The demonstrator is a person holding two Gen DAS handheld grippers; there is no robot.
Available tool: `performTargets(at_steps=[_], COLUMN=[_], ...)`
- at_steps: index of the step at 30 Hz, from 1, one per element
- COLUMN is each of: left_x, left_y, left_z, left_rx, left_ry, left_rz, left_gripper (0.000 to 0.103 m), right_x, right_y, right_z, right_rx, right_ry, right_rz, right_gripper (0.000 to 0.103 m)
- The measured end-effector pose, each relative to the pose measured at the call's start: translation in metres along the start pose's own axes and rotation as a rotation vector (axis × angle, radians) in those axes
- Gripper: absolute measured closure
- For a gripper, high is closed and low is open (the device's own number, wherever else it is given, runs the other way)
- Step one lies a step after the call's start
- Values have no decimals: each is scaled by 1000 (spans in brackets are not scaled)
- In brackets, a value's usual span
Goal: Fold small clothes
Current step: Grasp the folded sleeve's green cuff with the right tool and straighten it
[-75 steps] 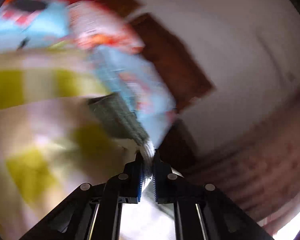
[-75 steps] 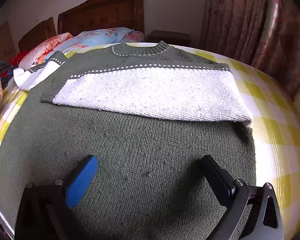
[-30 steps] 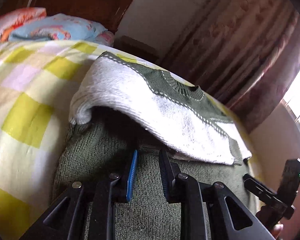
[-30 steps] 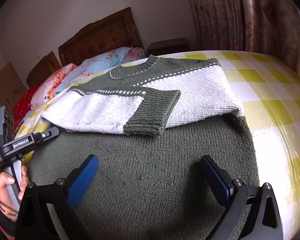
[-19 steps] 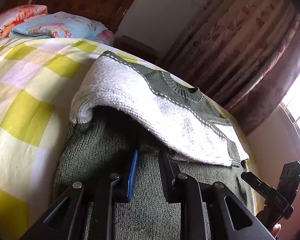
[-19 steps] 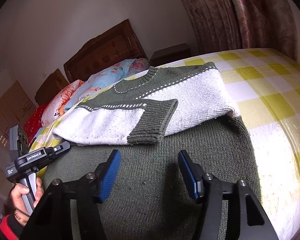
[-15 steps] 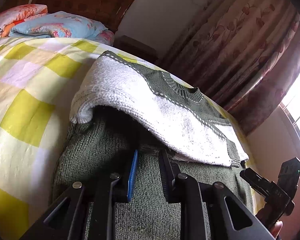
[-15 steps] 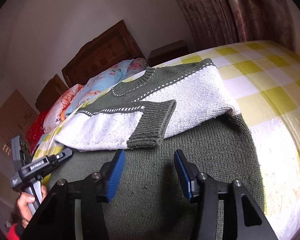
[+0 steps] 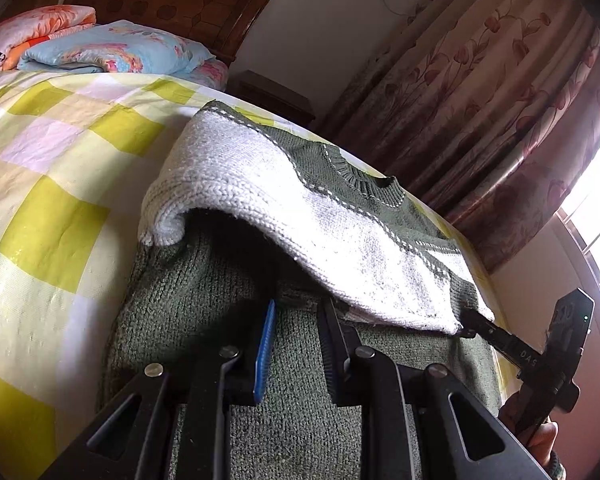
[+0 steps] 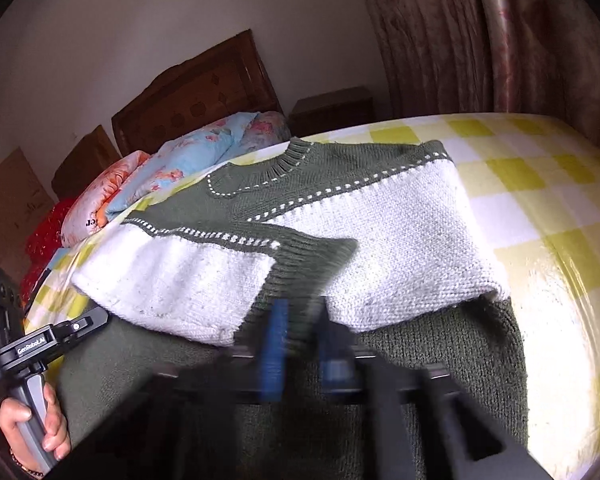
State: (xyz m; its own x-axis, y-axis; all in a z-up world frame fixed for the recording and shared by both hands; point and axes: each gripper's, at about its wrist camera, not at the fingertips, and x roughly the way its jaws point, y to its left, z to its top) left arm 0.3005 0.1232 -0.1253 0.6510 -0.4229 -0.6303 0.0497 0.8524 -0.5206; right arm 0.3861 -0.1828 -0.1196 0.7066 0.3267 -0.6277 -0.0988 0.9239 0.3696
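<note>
**Two sleeves folded across a green and white sweater on the bed**

Both grippers hang low over the near part of the sweater (image 10: 384,240), which lies flat on the yellow checked bedspread (image 10: 540,200) with its neck toward the wooden headboard (image 10: 196,96). Its two white sleeves are folded in across the chest; the green cuff (image 10: 300,268) of one rests on top of the other, near the middle of the garment. The dark green lower body spreads toward the near edge of the bed.

On the left gripper (image 9: 296,316) the jaws stand a narrow way apart, with nothing caught between them. Its tips sit just in front of the folded sleeve edge, over the green knit, and whether they touch the fabric I cannot tell. A hand (image 10: 36,424) holds its grey grip at the left side of the bed.

The right gripper (image 10: 300,320) is smeared by motion blur. Its jaws look narrowed, with a small gap between the blue pads and nothing visibly pinched, pointing at the green cuff; contact cannot be made out.

Folded floral quilts (image 9: 112,50) are stacked by the headboard, and patterned curtains (image 9: 500,112) hang at the far side of the bed.
</note>
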Motion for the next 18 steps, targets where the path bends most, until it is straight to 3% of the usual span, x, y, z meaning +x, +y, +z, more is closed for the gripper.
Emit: performTargets(at_steps=[3, 6, 11, 18], left_x=[0, 0, 0, -1], left_y=[0, 1, 1, 4], left_z=[0, 0, 1, 0], left_rx=[-1, -2, -5, -20], left_ry=[0, 0, 0, -3], left_rz=[-1, -3, -6, -19], left_gripper=[81, 81, 81, 81], right_x=[-16, -29, -15, -8], right_y=[-9, -19, -27, -28], right_z=[3, 3, 6, 5], right_rx=[49, 104, 148, 166], right_ry=[-87, -146, -78, -60], right_rz=[15, -26, -61, -108], right_gripper=[0, 0, 0, 0])
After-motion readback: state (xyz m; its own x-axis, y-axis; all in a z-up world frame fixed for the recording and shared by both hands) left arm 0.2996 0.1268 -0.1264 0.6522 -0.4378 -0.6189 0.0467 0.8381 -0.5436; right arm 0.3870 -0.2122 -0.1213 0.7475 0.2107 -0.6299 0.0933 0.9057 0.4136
